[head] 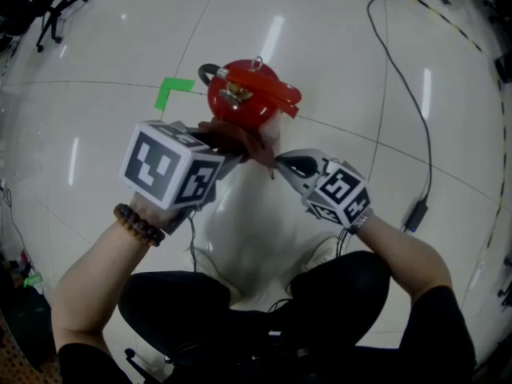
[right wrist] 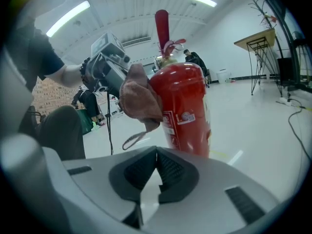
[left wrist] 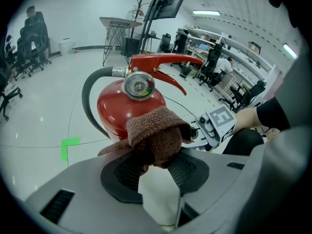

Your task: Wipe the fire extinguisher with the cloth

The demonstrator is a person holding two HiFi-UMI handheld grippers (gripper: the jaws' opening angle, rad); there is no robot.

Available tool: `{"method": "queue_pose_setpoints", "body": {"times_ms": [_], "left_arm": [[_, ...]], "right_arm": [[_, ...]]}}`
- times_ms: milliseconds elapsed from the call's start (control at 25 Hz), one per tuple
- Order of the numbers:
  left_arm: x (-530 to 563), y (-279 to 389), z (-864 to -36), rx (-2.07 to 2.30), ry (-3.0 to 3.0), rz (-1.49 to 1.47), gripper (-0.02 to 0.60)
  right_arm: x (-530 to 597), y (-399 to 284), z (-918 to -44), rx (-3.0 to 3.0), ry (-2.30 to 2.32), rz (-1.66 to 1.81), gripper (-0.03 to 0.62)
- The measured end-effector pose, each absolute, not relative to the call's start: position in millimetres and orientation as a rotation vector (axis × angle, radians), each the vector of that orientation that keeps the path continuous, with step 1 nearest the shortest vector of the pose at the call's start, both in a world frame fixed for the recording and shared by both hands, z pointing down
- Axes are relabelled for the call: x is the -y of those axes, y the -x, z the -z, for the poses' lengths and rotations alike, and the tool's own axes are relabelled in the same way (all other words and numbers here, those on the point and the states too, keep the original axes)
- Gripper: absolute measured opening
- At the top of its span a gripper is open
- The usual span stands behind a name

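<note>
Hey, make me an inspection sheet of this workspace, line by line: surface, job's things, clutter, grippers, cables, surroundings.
Surface: glossy white floor.
Job's things: red fire extinguisher upright on the floor; brown cloth bunched against its upper side.
Clutter: green tape corner on the floor.
Grippers: left gripper shut on the cloth; right gripper shut, empty, near the extinguisher.
Cables: black cable trailing across the floor to a small black block.
Surroundings: office chairs; a seated person far off.
</note>
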State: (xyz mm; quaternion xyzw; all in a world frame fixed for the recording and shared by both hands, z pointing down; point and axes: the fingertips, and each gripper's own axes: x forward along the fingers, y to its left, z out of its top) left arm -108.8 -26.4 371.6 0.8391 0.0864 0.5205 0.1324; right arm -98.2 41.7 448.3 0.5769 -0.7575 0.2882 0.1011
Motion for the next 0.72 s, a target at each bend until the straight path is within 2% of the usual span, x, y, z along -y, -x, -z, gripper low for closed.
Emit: {"method": "queue_pose_setpoints", "body": {"times_ms": [720], "left_arm": [[28.3,102.5,-440.4,-0.102,-2.448,-1.505,0.137]], "right_arm": [[-49.0,82.6,-465.5,2.149,-1.767,-0.913,0.002]]}}
